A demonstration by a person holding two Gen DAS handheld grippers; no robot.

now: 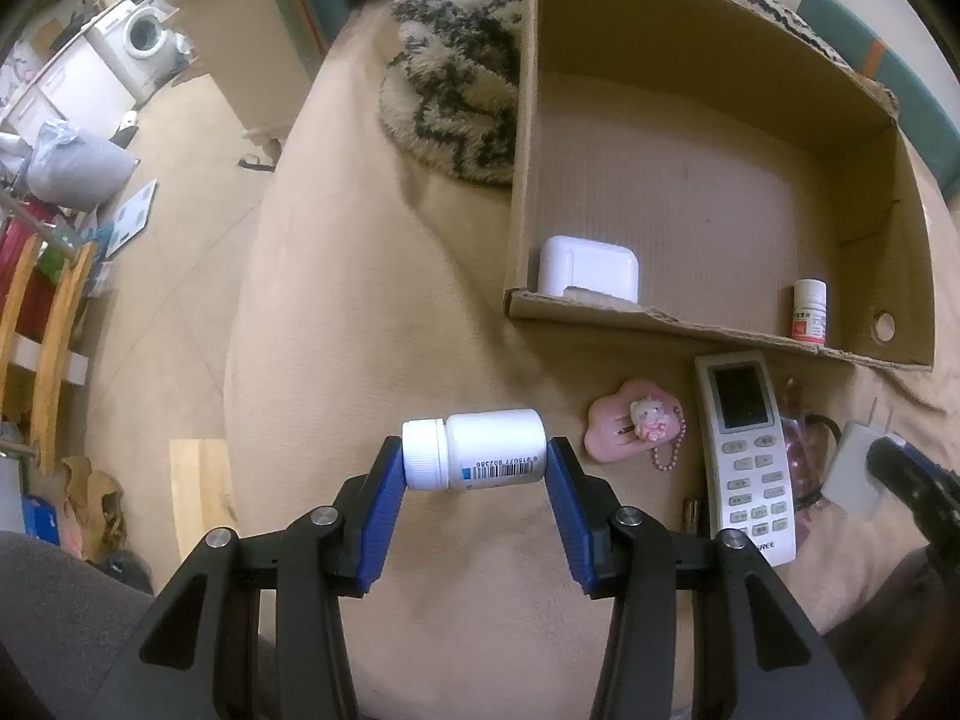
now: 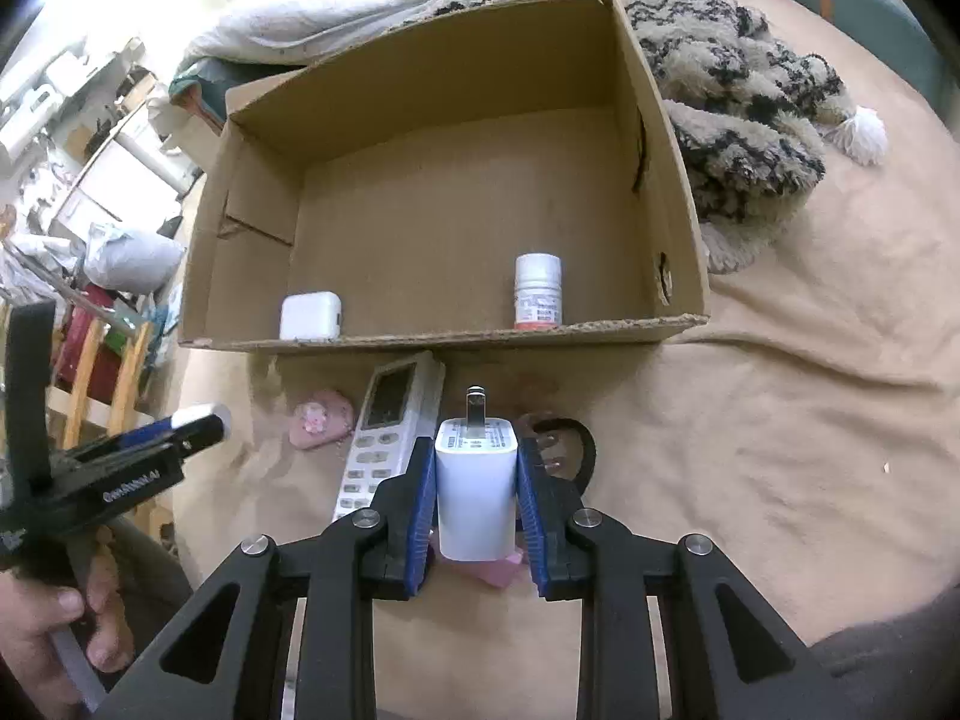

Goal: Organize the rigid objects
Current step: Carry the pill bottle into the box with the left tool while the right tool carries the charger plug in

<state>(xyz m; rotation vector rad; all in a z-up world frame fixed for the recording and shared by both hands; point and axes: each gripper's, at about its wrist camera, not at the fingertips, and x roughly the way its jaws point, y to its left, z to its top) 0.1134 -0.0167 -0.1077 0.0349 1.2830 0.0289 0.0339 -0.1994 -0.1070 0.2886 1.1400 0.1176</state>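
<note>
a white plastic pill bottle with a ribbed cap and barcode label [image 1: 474,449] lies sideways, pinched end to end, cap leftward. a white rectangular wall charger [image 2: 476,489] stands prongs-up, clamped. an open brown cardboard box [image 2: 660,192] holds a square white adapter [image 2: 310,315] and a small upright red-labelled bottle [image 2: 538,291].

My right gripper [image 2: 476,492] clamps a white charger [image 2: 476,489] upright, prongs forward, before the cardboard box [image 2: 672,180] on the bed.
</note>
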